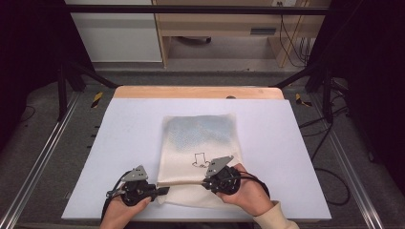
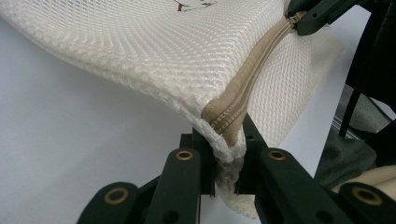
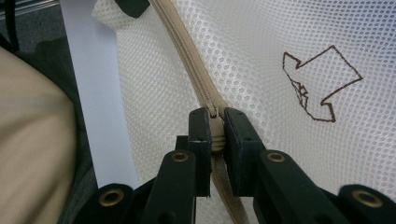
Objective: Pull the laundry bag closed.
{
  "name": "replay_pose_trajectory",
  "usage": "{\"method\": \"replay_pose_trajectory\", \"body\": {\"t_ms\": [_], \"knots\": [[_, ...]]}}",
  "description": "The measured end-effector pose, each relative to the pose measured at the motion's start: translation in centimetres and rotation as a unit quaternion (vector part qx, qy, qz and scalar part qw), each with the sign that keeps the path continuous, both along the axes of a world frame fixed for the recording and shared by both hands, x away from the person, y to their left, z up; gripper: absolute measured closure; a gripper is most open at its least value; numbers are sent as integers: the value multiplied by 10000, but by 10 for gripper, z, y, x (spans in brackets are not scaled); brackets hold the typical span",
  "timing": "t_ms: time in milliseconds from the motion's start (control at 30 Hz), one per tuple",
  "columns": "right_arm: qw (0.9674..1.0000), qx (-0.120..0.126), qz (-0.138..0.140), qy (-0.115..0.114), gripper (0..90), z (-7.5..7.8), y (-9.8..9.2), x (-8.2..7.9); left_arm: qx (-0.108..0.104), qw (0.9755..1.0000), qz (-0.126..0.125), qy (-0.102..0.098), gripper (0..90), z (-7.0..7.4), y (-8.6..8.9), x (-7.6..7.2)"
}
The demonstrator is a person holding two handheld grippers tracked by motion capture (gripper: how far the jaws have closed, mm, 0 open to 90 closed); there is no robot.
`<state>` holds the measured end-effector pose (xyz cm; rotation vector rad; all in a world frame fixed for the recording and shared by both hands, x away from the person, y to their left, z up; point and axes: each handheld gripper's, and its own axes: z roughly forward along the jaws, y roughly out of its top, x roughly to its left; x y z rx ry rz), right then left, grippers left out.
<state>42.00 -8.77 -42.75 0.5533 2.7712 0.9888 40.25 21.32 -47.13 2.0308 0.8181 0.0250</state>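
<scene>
The mesh bag (image 1: 198,157) lies flat on the worktop (image 1: 124,143). Left gripper (image 2: 229,163) has its jaws clamped on the bag's corner at the zip's end; right gripper (image 3: 215,135) has its jaws clamped on the zip slider (image 3: 215,122). Step in hand: working the zip (image 1: 179,182). The next move calls for a straight pull along it, with the corner held taut.
</scene>
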Motion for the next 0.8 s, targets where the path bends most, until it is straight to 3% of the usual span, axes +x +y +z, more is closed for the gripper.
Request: {"method": "replay_pose_trajectory", "body": {"t_ms": [267, 800], "knots": [[9998, 14, 75, -159, 818, -3, 0, -2, 23, 10000, -9, 10, 817, -1, 1, 0], [9998, 89, -5, -153, 818, -2, -13, -5, 25, 10000, -30, -8, 817, 0, 1, 0]]}}
